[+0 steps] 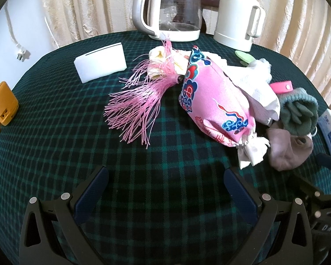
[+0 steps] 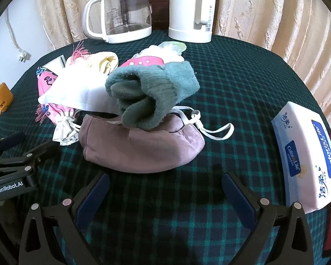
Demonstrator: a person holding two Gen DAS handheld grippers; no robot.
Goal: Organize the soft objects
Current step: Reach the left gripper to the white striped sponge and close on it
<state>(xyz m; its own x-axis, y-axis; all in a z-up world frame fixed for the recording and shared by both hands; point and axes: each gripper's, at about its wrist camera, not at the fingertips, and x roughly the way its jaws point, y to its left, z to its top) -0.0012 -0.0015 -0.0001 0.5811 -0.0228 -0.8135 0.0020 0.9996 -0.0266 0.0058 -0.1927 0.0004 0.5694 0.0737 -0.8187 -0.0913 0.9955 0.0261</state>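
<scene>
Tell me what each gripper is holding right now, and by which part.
Nothing is held. The left gripper is open over bare tablecloth, short of the pink pouch. The right gripper is open too, just short of the mauve face mask.

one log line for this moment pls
left hand-held gripper: open, empty | right hand-held gripper: open, empty | sock: on mask | pouch: in pile
</scene>
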